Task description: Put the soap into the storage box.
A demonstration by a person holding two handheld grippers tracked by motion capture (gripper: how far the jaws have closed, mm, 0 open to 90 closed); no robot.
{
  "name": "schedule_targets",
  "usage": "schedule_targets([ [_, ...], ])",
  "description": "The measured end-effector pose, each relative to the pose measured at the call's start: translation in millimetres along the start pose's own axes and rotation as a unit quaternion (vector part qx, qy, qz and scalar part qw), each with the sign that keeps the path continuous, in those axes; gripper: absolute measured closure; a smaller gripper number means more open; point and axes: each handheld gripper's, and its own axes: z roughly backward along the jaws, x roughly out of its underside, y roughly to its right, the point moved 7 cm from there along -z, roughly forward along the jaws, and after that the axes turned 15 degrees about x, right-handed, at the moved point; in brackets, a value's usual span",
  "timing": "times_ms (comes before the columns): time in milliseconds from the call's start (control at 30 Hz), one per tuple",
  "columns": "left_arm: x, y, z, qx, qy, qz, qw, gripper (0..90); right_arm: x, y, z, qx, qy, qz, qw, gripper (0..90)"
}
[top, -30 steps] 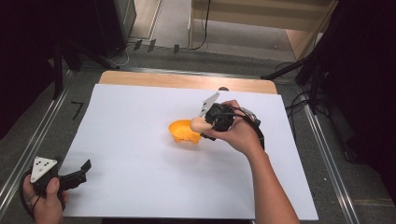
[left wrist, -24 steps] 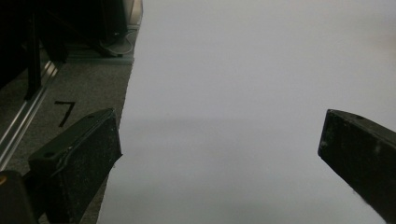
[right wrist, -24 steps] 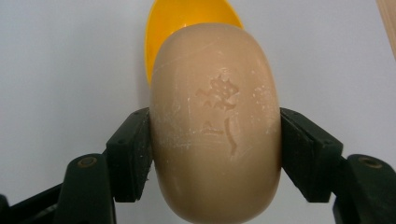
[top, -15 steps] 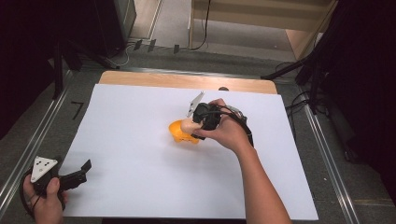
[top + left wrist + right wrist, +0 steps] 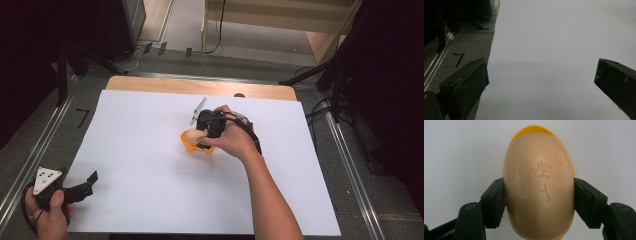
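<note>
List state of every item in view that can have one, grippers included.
right gripper: shut on the soap bar, one jaw on each long side.
soap bar: beige, oval, clamped, directly over the yellow dish.
yellow dish: on the white sheet under the soap; contact between them cannot be told.
left gripper: open, nothing between its jaws, at the sheet's near left corner.
white sheet: lying flat on the table.

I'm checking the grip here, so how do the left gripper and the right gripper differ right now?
The right gripper is shut on the beige oval soap bar; the left gripper stands open with nothing between its jaws. The right one is over the yellow dish mid-table; the left one sits at the white sheet's near-left edge. Both have black jaws.
</note>
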Motion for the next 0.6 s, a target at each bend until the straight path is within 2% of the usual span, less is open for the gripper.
schedule_targets([
  [300, 0.1, 0.0, -0.3, 0.001, -0.002, 0.001, 1.0000, 0.0, 1.6, 3.2, -3.3, -0.005, -0.006, -0.005, 1.0000, 33.0],
  [367, 0.2, 0.0, -0.4, 0.001, -0.002, 0.002, 1.0000, 0.0, 4.1, 3.7, -4.7, -0.007, -0.014, -0.007, 0.9998, 32.8],
  [533, 0.1, 0.1, -0.5, 0.000, -0.002, 0.001, 1.0000, 0.0, 4.7, 4.0, -6.2, -0.003, -0.017, -0.007, 0.9998, 32.7],
  [600, 0.1, 0.0, -0.6, 0.000, -0.002, 0.001, 1.0000, 0.0, 5.2, 3.6, -5.4, 0.004, -0.028, -0.014, 0.9995, 33.0],
])
